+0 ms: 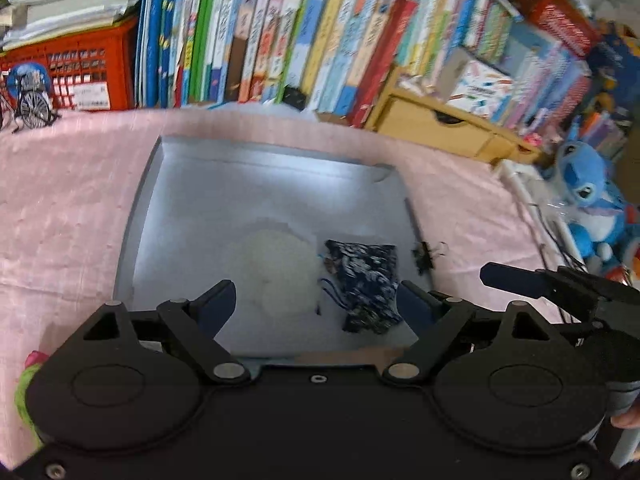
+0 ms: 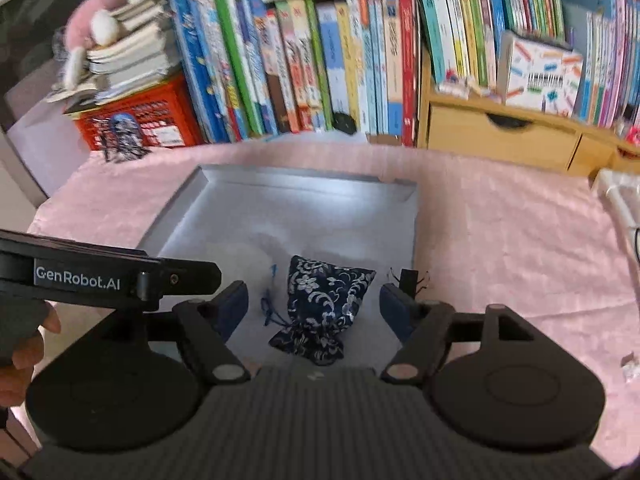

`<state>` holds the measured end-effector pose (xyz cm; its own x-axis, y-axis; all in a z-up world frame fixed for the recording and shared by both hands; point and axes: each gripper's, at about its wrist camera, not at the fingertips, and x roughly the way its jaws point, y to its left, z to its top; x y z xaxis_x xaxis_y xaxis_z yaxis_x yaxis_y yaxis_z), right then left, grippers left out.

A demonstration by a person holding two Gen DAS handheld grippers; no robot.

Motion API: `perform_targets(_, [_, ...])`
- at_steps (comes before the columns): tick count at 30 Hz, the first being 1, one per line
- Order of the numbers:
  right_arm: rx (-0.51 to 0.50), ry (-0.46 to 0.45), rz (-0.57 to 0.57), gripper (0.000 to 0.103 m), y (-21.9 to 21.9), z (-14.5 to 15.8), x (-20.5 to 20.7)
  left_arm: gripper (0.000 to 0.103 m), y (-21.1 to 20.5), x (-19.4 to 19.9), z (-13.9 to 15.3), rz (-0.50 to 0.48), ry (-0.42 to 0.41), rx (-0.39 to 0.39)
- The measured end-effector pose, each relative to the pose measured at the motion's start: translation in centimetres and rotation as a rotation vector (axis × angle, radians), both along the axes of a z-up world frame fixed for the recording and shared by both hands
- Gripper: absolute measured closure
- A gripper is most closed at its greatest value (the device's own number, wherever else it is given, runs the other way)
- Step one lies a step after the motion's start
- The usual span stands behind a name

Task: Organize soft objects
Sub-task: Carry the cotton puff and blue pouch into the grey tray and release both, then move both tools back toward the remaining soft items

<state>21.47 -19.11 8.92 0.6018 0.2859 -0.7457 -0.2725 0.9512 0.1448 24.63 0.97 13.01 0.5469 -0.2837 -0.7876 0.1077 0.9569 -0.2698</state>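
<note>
A grey tray (image 1: 192,184) lies on the pink cloth. In it lie a dark blue floral drawstring pouch (image 1: 366,280) and a pale white round soft pad (image 1: 276,270) to the pouch's left. My left gripper (image 1: 316,304) is open above the tray's near edge, with pad and pouch between its fingers. In the right wrist view my right gripper (image 2: 314,306) is open with the pouch (image 2: 324,304) between its fingers, over the tray (image 2: 280,208). The white pad is barely visible in that view. The right gripper's body shows at the right of the left wrist view (image 1: 560,284).
A row of books (image 2: 320,60), a red crate (image 2: 140,120) and wooden drawers (image 2: 500,136) stand behind the tray. A blue plush toy (image 1: 592,200) sits at the right. A small black object (image 1: 424,256) lies at the tray's right edge. A green-pink soft item (image 1: 28,380) lies at the near left.
</note>
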Motion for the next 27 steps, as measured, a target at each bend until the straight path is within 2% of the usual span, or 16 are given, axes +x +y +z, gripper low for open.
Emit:
perform_targets(6, [-0.004, -0.098, 0.020, 0.018, -0.6, 1.7, -4.3, 0.013, 0.2, -4.7, 1.5, -0.044, -0.097, -0.011])
perform_targets(13, [0.001, -0.181, 0.029, 0.016, -0.9, 1.8, -8.7, 0.013, 0.3, -9.3, 1.7, -0.083, -0.174, -0.031])
perform_targets(23, [0.001, -0.297, -0.034, 0.014, -1.8, -0.1, -14.0, 0.010, 0.7, -16.0, -0.1, -0.080, -0.355, 0.020])
perform_targets(27, [-0.008, -0.340, -0.068, 0.013, -1.9, -1.6, -15.5, 0.009, 0.8, -18.0, -1.6, -0.066, -0.394, 0.030])
